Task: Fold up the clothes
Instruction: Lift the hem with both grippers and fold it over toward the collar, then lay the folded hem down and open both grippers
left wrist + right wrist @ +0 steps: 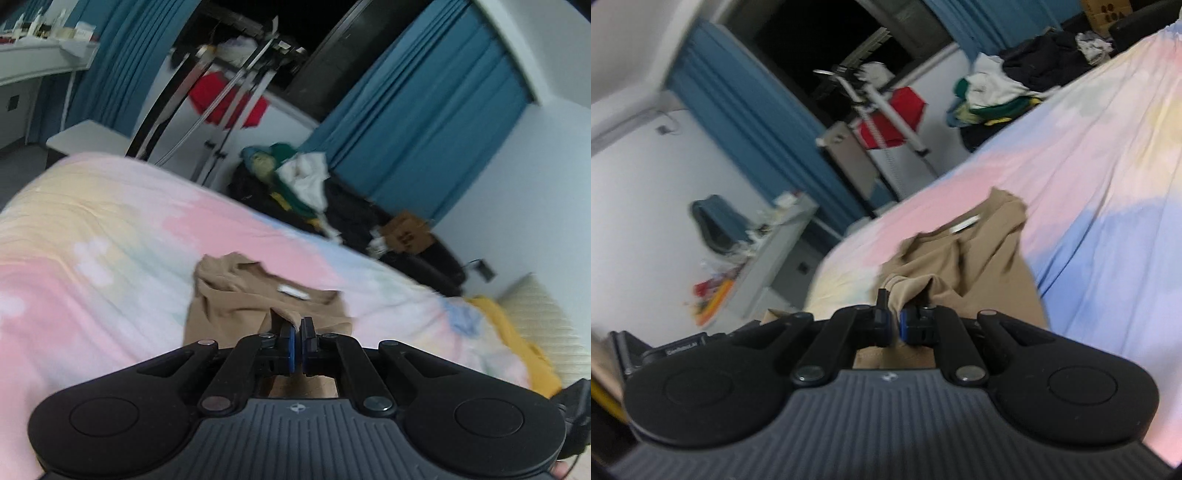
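Pastel bedspread point(110, 229), tan shirt point(236, 295) pinched by both claws

Both grippers point(297, 328) point(892, 317) are matte black — ribbed grey housings, silver pivot screws, blue-edged finger pads point(291, 341).

One tan garment point(236, 295) on one pastel bedsheet point(92, 229), with a single white label point(293, 291) at its neckline; two grippers, left gripper point(297, 328) and right gripper point(892, 314), each with two fingers. One heap of mixed clothes point(295, 181) at the bed's far edge, one red cloth point(229, 99) on one metal drying rack point(221, 92), one cardboard box point(406, 230), one yellow cloth point(517, 343); blue curtains point(424, 122) blurred, panels not countable
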### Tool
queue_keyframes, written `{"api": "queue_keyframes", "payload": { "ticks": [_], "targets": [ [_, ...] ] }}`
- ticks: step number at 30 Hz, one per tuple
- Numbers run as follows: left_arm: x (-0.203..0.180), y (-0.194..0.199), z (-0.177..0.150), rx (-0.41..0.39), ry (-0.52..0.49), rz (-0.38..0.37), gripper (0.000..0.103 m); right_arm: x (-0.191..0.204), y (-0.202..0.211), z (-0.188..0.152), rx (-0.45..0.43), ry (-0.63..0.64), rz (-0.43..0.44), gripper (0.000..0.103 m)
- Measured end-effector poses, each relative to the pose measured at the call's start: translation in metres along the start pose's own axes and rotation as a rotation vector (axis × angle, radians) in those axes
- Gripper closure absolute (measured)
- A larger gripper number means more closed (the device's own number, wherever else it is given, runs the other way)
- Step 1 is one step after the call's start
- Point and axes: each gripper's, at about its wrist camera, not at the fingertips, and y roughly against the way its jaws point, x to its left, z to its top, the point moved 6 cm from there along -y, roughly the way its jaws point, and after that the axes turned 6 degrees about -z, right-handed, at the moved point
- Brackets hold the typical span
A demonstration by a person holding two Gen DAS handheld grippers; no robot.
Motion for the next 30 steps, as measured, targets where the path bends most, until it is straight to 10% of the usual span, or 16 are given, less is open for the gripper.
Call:
{"api": "queue_keyframes", "payload": {
  "ticks": [8,15,18,23,30],
  "targets": [
    [0.050,-0.088,-0.031,0.130,-0.106,0.163,0.100,-0.064,-0.103,-0.019,0.096,0.001,-0.154,0.095],
    [0.050,-0.100,-0.037,0.145,-0.173,0.202,0.096,-0.057,-0.098,-0.027,0.092,0.069,-0.176,0.093],
    [0.039,-0.089,-0.035,0.129,-0.188,0.209,0.080,-0.049,-0.089,-0.028,0.075,0.108,-0.181,0.087],
    [0.005,-0.053,-0.035,0.073,-0.220,0.183,0.049,-0.033,-0.069,-0.030,0.033,0.181,-0.195,0.032],
    [-0.041,0.008,-0.059,-0.001,-0.305,0.161,0.021,-0.003,-0.004,-0.040,-0.078,0.270,-0.210,0.028]
  ]
}}
